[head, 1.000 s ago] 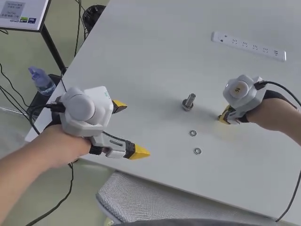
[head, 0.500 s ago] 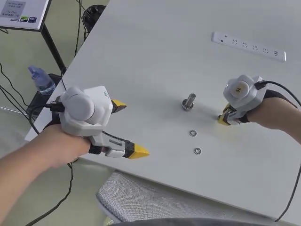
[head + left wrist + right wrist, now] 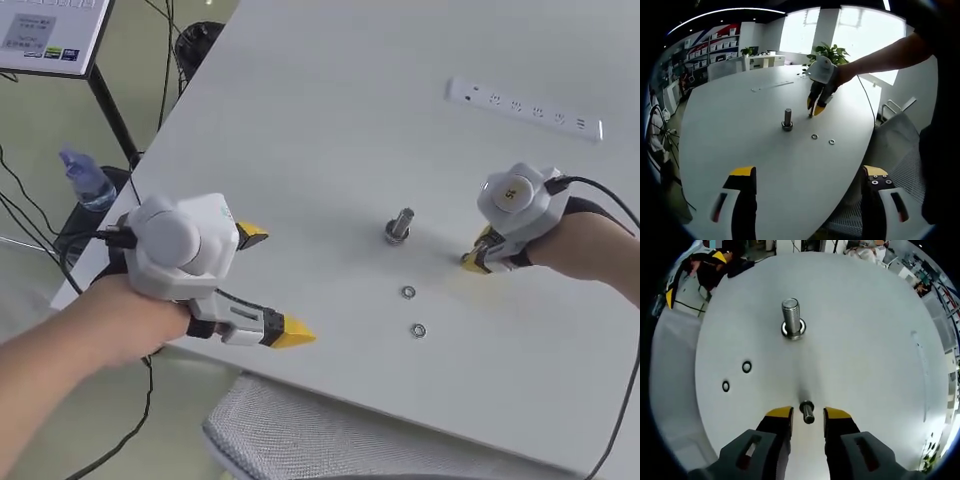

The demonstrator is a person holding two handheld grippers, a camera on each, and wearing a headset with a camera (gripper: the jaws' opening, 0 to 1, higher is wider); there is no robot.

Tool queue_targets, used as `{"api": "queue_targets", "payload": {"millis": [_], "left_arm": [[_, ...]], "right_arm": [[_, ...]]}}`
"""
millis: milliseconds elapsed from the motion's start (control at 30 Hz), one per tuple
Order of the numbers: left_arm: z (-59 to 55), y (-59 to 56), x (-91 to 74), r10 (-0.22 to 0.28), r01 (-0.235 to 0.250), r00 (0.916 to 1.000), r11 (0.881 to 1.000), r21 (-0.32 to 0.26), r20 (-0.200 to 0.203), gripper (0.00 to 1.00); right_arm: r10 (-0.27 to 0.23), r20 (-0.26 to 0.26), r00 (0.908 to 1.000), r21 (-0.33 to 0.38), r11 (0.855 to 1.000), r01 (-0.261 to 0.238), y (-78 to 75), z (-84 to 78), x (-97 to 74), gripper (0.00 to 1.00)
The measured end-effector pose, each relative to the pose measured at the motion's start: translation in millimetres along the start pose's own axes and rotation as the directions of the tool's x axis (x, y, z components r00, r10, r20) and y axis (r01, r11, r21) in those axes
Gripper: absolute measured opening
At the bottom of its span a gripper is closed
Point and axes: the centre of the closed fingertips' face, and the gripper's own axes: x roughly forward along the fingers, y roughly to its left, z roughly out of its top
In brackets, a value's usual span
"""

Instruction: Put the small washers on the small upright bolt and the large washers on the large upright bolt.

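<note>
Nothing on the table has moved in the last second. Only your head has tipped, sliding the whole scene a little, so the task stands where it was and both loose washers still wait to be threaded. Your left tongs hang over the near table edge, well to the left of the work. Their jaws are spread wide and empty. Your hand holds them about level and rolled, so that one jaw sits farther from you than the other, both aiming right toward the parts. Ahead of them lie the two small washers: the first washer and, nearer to you, the second washer. They are close together, between your two tools. Just beyond them stands the large bolt, upright, with a wider ring at its foot; I cannot tell whether that is its head or a washer. Your right tongs point steeply down, wrist dropped, tips at the tabletop. Their jaws are narrowly parted and straddle the small bolt, with a gap showing on each side, so they are not pinching it.
</note>
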Motion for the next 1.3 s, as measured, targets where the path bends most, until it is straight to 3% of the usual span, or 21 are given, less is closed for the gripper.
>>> {"api": "queue_targets", "payload": {"millis": [167, 267, 467, 600, 967, 1133, 1233, 1300], "left_arm": [[0.8, -2.1, 2.8, -0.005, 0.005, 1.0000, 1.000, 0.008, -0.002, 0.86], [8.5, -4.0, 2.7, -0.009, 0.008, 0.9997, 1.000, 0.019, 0.021, 0.87], [13.3, 1.8, 2.9, -0.004, 0.003, 0.9993, 0.999, 0.038, 0.036, 0.89], [15.7, 4.1, 1.2, 0.000, -0.002, 0.9991, 0.999, 0.046, 0.042, 0.90], [16.4, 8.3, 0.2, 0.000, -0.003, 0.9995, 0.996, 0.092, 0.032, 0.92], [16.6, 10.1, 2.0, 0.005, -0.007, 0.9996, 0.997, 0.079, 0.028, 0.97], [19.8, 5.8, 2.8, -0.014, 0.011, 0.9985, 0.998, 0.069, 0.053, 0.99], [17.5, 7.1, 3.0, -0.007, 0.004, 0.9993, 0.997, 0.080, 0.036, 0.99]], "right_arm": [[0.003, 0.001, 1.0000, -0.007, 1.000, -0.003, 0.4, 0.6, -9.9, 0.26], [0.009, 0.014, 0.9999, -0.004, 1.000, -0.009, 1.4, 5.1, -17.5, 0.28], [0.004, 0.016, 0.9999, -0.016, 1.000, -0.004, -0.2, 10.5, -29.9, 0.29], [0.033, 0.015, 0.9993, -0.045, 0.998, -0.033, 5.1, 13.8, -36.2, 0.30], [0.024, 0.011, 0.9996, -0.079, 0.997, -0.023, -6.5, 23.2, -56.1, 0.32], [0.043, 0.016, 0.9989, -0.088, 0.995, -0.042, 1.0, 25.3, -56.7, 0.33], [0.055, 0.018, 0.9983, -0.102, 0.993, -0.052, 9.6, 28.7, -55.7, 0.33], [0.051, 0.022, 0.9984, -0.123, 0.991, -0.048, 13.6, 32.1, -56.4, 0.33]]}}
